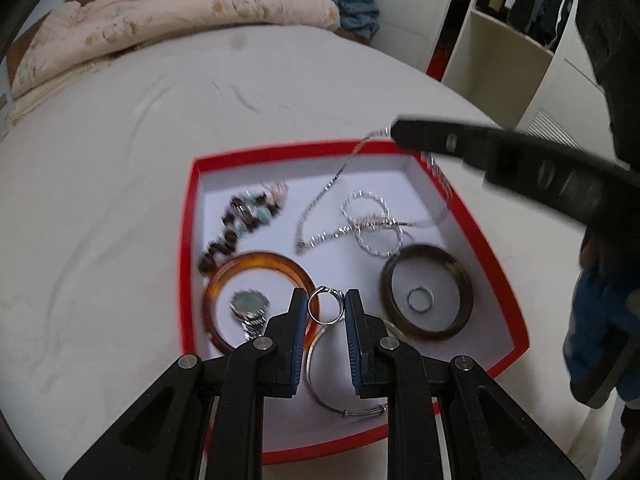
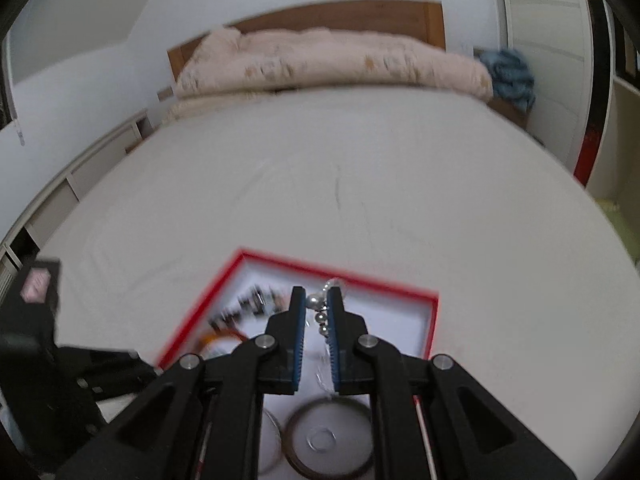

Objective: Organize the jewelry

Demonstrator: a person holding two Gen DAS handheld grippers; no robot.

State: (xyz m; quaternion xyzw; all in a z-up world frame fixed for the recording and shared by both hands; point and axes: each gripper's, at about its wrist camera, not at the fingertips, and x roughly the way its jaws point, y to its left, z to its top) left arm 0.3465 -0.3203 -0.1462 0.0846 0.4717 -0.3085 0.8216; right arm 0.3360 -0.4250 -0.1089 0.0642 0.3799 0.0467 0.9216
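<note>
Task appears largely advanced: most pieces already lie in the red-rimmed box (image 1: 188, 240), namely the beaded bracelet (image 1: 240, 220), amber bangle (image 1: 256, 264) with a watch (image 1: 250, 306) inside it, dark bangle (image 1: 426, 296) around a small band (image 1: 420, 300), and twisted silver hoops (image 1: 372, 224). Left gripper (image 1: 326, 306): fingers clamped on a silver ring (image 1: 326, 306), held over the box, a thin silver bangle (image 1: 316, 372) below it. Right gripper (image 2: 318, 312): fingers nearly together, pinching a silver bead chain (image 2: 320, 316) that trails ahead and down into the box; in the left view the chain (image 1: 340, 176) hangs from its tip. Judged remaining: setting down ring and chain. Surface: pale bed sheet (image 1: 120, 180), lightly creased; beyond, a folded quilt (image 1: 180, 12), blue cloth (image 1: 358, 8) and an open wardrobe (image 1: 520, 20) to the right.
</note>
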